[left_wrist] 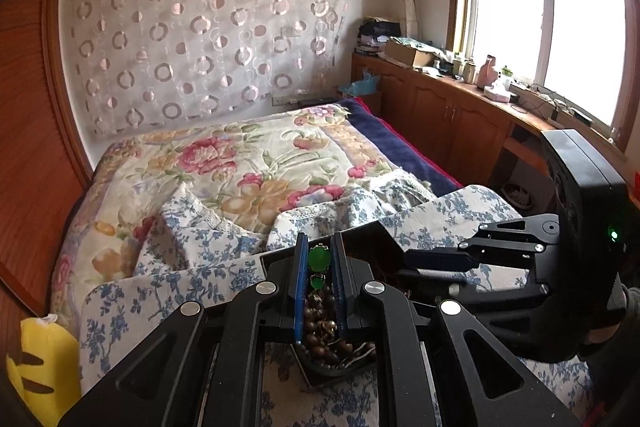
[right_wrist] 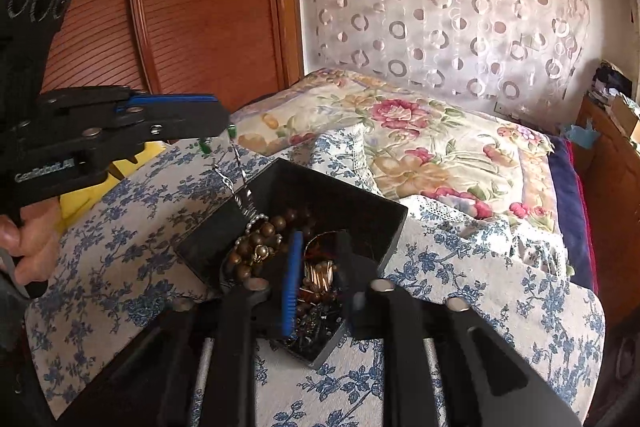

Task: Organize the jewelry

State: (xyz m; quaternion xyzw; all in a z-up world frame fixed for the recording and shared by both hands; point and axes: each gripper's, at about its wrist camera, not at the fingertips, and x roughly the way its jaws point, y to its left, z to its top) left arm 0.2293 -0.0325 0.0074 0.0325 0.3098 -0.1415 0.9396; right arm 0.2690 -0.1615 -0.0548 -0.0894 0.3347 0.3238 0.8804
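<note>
Between the left claw's blue pads hangs a green-stoned pendant, below it brown beads in a black box on blue-flowered white cloth, beyond it a pink-and-yellow floral quilt.

A bed carries a blue-flowered cushion; on the cushion sits a black jewelry box, nearer than the floral quilt.
</note>
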